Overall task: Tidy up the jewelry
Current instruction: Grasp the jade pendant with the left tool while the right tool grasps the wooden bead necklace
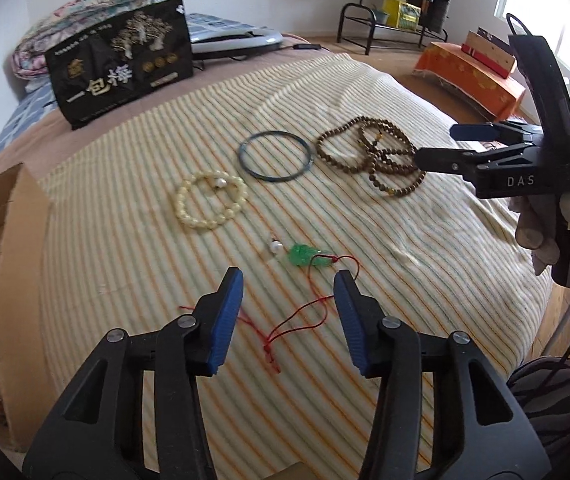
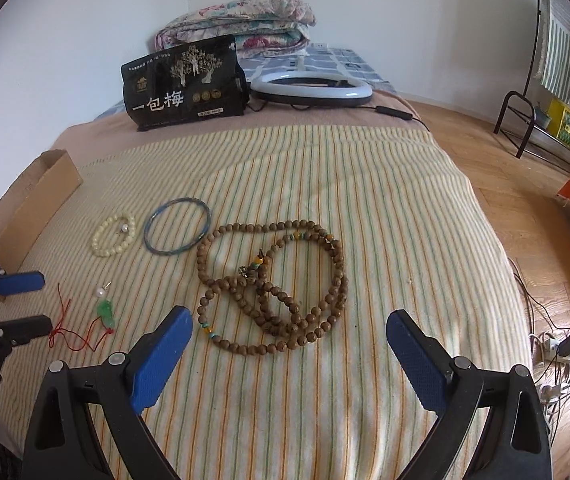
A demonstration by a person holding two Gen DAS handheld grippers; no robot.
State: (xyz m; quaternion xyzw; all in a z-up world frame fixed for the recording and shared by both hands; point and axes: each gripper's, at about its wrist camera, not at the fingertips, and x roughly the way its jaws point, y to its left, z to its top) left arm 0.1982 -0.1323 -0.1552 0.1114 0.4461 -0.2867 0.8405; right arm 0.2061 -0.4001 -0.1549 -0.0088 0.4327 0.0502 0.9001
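Jewelry laid out on a bed covered by a striped blanket, cream with orange and green lines. Left gripper: jaws wide apart, blue pads facing each other, nothing held; it hovers just above the blanket. Just ahead of its fingertips lies the green pendant, translucent bright green, on a thin red cord that loops back between the jaws and ends in a knot. A small white pearl bead sits just beside the pendant, to its left. Further ahead and slightly left: cream bead bracelet, round pale-yellow beads with one white pearl-like bead on the far side. Beyond it, ahead and right: blue bangle, a thin plain dark-blue ring lying flat. Right gripper: jaws also spread wide, empty. Directly ahead of it, between and beyond the fingertips, lies the wooden bead necklace, a long strand of brown beads piled in several overlapping loops, with a few turquoise and amber accent beads. In the left wrist view this gripper is poised at the necklace's right edge; contact cannot be determined. A cardboard box stands at the far left of both grippers, and a black printed bag stands upright well ahead.
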